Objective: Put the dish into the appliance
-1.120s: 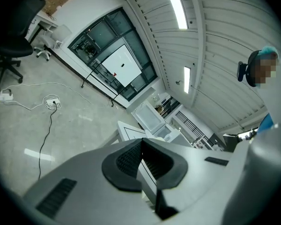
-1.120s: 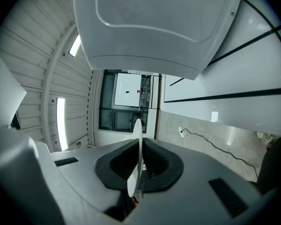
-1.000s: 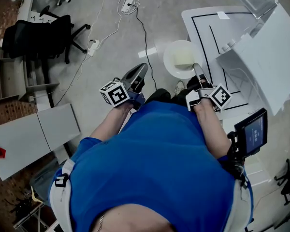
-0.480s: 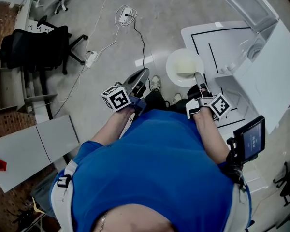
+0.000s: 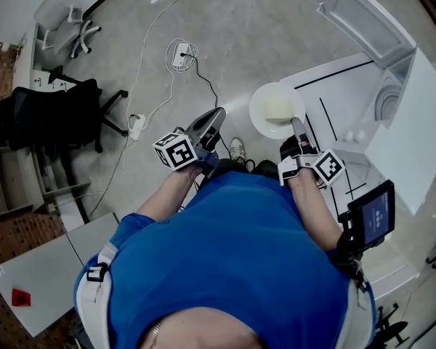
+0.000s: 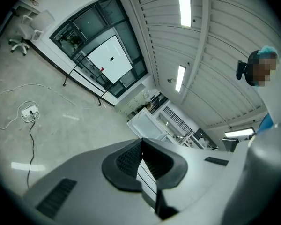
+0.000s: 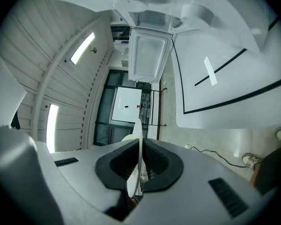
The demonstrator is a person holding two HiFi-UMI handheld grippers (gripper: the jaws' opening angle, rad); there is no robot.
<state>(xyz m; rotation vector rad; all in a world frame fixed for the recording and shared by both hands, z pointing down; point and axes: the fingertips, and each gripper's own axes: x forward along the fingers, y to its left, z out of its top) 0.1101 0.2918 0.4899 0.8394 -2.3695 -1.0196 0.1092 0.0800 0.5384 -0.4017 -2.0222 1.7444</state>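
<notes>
The dish (image 5: 276,109), a white plate, is up in the air over the floor, right at the corner of the white table (image 5: 341,97), with the open appliance (image 5: 392,107) further right. My right gripper (image 5: 296,127) is pinching its near rim, and the plate sits edge-on between the pads (image 7: 152,161). My left gripper (image 5: 207,122) is pressed together on nothing, off to the left.

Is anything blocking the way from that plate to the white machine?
Nothing visible does. The right gripper holds the plate at the edge of the table; the tabletop stretch toward the open appliance looks clear.
</notes>
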